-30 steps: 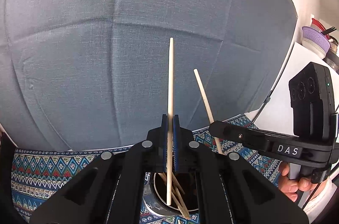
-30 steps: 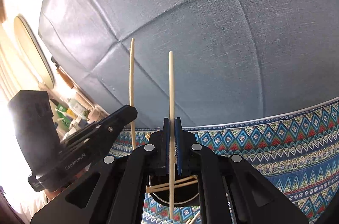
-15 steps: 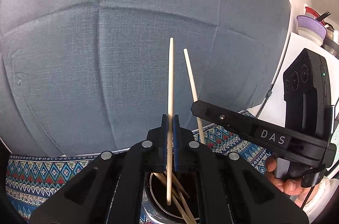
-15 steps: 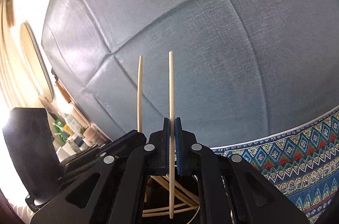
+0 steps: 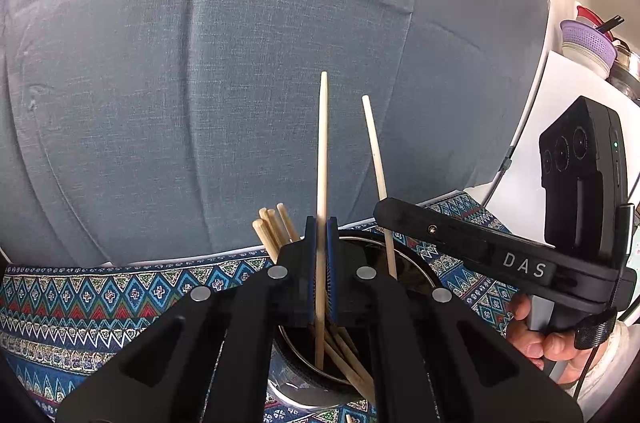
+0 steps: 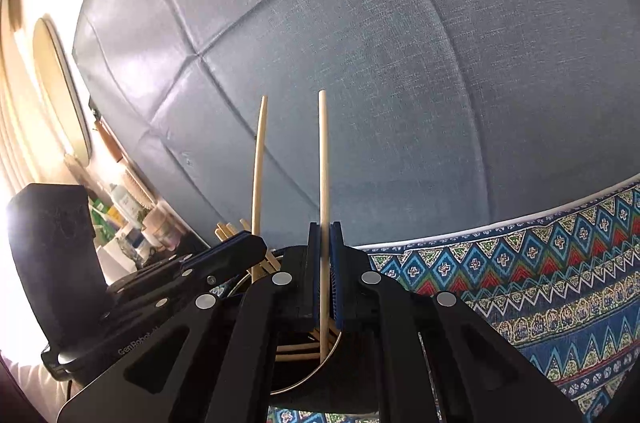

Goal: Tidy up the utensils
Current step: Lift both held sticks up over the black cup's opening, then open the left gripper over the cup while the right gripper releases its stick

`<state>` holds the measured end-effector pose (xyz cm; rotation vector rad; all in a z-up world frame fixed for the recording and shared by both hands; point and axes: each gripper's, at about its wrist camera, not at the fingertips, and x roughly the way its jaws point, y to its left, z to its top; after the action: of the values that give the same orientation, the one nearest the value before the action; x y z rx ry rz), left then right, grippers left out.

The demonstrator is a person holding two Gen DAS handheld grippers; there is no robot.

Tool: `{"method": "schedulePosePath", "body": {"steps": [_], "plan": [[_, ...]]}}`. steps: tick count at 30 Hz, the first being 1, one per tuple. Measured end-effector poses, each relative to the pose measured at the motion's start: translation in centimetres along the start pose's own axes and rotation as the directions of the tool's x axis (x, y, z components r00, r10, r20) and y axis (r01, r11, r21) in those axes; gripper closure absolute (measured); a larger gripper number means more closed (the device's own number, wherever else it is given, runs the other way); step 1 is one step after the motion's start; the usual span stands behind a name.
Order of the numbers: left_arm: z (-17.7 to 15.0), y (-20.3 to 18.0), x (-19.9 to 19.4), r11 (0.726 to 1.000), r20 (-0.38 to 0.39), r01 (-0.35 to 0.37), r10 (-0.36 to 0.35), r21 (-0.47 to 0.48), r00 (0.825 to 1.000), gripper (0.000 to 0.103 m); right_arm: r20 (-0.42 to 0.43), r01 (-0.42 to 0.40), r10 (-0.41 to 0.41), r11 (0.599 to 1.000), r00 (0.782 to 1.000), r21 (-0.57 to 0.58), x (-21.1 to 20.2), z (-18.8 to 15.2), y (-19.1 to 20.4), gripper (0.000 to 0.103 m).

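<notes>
Fingers of the left gripper point(image 5: 321, 275) are clamped on one upright chopstick point(image 5: 322, 163), its lower end inside the metal cup point(image 5: 416, 265). Another chopstick point(image 6: 324, 163) is pinched likewise by the right gripper point(image 6: 325, 275) over that cup, which is set on a patterned cloth point(image 6: 540, 263) before a grey cushion point(image 5: 240, 63).

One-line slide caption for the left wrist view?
Left gripper lowers a chopstick into the metal holder beside the right gripper's chopstick.

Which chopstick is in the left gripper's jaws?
The upright chopstick clamped in the left gripper; the tilted one beside it is the right gripper's.
</notes>
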<state>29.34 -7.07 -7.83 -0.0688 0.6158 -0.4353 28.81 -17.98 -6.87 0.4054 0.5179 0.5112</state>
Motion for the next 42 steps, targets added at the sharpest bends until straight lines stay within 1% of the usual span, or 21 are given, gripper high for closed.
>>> {"method": "schedulePosePath", "body": {"steps": [5, 8, 9, 11, 14, 15, 16, 18, 20, 22, 23, 24, 26, 28, 30, 31, 33, 34, 38, 40, 42], "plan": [[-1.0, 0.1, -0.5, 1.000, -0.008, 0.003, -0.003, -0.013, 1.000, 0.098, -0.013, 0.014, -0.014, 1.000, 1.000, -0.006, -0.4, -0.5, 0.3, 0.098], [-1.3, -0.1, -1.0, 1.000, -0.001, 0.004, -0.004, -0.005, 1.000, 0.098, -0.022, 0.019, -0.020, 1.000, 1.000, -0.020, -0.9, -1.0, 0.6, 0.097], [-1.4, -0.1, -1.2, 1.000, -0.002, 0.014, -0.014, -0.007, 1.000, 0.098, -0.023, 0.021, -0.022, 0.999, 0.999, -0.028, -1.1, -1.1, 0.7, 0.095], [-1.4, -0.1, -1.6, 1.000, 0.003, 0.025, -0.025, -0.013, 1.000, 0.098, -0.025, 0.029, -0.030, 0.999, 0.999, -0.040, -1.4, -1.2, 0.9, 0.095], [-1.5, -0.2, -2.3, 1.000, 0.003, 0.009, -0.009, -0.007, 1.000, 0.098, -0.023, 0.035, -0.036, 0.999, 0.999, -0.039, -2.1, -1.3, 1.0, 0.094], [-1.4, -0.2, -2.6, 1.000, 0.006, 0.006, -0.006, -0.010, 1.000, 0.093, -0.018, 0.041, -0.041, 0.998, 0.999, -0.040, -2.4, -1.3, 1.1, 0.094], [-1.3, -0.1, -3.0, 1.000, 0.009, 0.004, -0.004, -0.012, 1.000, 0.086, -0.012, 0.047, -0.047, 0.998, 0.999, -0.041, -2.7, -1.2, 1.2, 0.094], [-1.2, -0.1, -3.9, 1.000, 0.018, 0.006, -0.006, -0.015, 1.000, 0.084, -0.005, 0.055, -0.055, 0.998, 0.998, -0.034, -3.4, -1.2, 1.2, 0.094], [-1.1, -0.2, -4.8, 1.000, 0.025, -0.008, 0.008, 0.000, 1.000, 0.081, 0.003, 0.058, -0.058, 0.998, 0.998, -0.018, -4.1, -1.1, 1.2, 0.093], [-1.1, -0.1, -5.7, 1.000, 0.031, -0.019, 0.019, 0.005, 0.999, 0.073, 0.015, 0.073, -0.073, 0.997, 0.997, -0.003, -4.9, -1.1, 1.1, 0.083], [-1.0, 0.0, -6.1, 1.000, 0.035, -0.025, 0.025, 0.003, 0.999, 0.071, 0.021, 0.083, -0.083, 0.997, 0.996, 0.004, -5.2, -1.1, 1.1, 0.070], [-1.1, 0.1, -6.5, 0.999, 0.038, -0.032, 0.032, 0.001, 0.999, 0.067, 0.027, 0.091, -0.091, 0.996, 0.996, 0.010, -5.6, -1.2, 1.2, 0.065], [-1.1, 0.2, -7.2, 0.999, 0.039, -0.038, 0.038, -0.002, 0.999, 0.062, 0.032, 0.097, -0.097, 0.995, 0.995, 0.007, -6.3, -1.3, 1.3, 0.064], [-1.3, 0.3, -7.8, 0.999, 0.040, -0.047, 0.047, -0.001, 0.998, 0.059, 0.032, 0.106, -0.106, 0.994, 0.994, 0.004, -6.9, -1.4, 1.5, 0.060], [-1.5, 0.5, -8.3, 0.999, 0.030, -0.046, 0.046, -0.007, 0.998, 0.054, 0.030, 0.115, -0.115, 0.993, 0.993, 0.000, -7.4, -1.6, 1.7, 0.051], [-1.7, 0.6, -8.4, 0.999, 0.020, -0.043, 0.043, -0.011, 0.999, 0.049, 0.028, 0.121, -0.121, 0.993, 0.992, -0.003, -7.7, -1.7, 1.8, 0.049], [-2.0, 0.7, -8.7, 0.999, 0.004, -0.040, 0.040, -0.012, 0.999, 0.046, 0.020, 0.137, -0.137, 0.991, 0.990, -0.007, -8.1, -1.8, 2.0, 0.036], [-2.2, 0.8, -8.9, 0.999, 0.001, -0.043, 0.043, -0.017, 0.999, 0.044, 0.015, 0.148, -0.148, 0.989, 0.989, -0.007, -8.3, -1.8, 2.1, 0.034], [-2.9, 1.1, -9.5, 0.998, -0.016, -0.062, 0.062, -0.019, 0.998, 0.035, 0.013, 0.189, -0.189, 0.982, 0.982, -0.006, -9.4, -2.1, 2.2, 0.018], [-3.3, 1.2, -9.7, 0.997, -0.032, -0.071, 0.070, -0.026, 0.997, 0.019, 0.009, 0.198, -0.198, 0.980, 0.980, -0.003, -9.9, -2.2, 2.2, 0.017], [-3.8, 1.3, -10.3, 0.996, -0.028, -0.084, 0.083, -0.032, 0.996, 0.016, -0.010, 0.214, -0.213, 0.977, 0.977, 0.001, -10.1, -2.5, 2.0, 0.016]]}}
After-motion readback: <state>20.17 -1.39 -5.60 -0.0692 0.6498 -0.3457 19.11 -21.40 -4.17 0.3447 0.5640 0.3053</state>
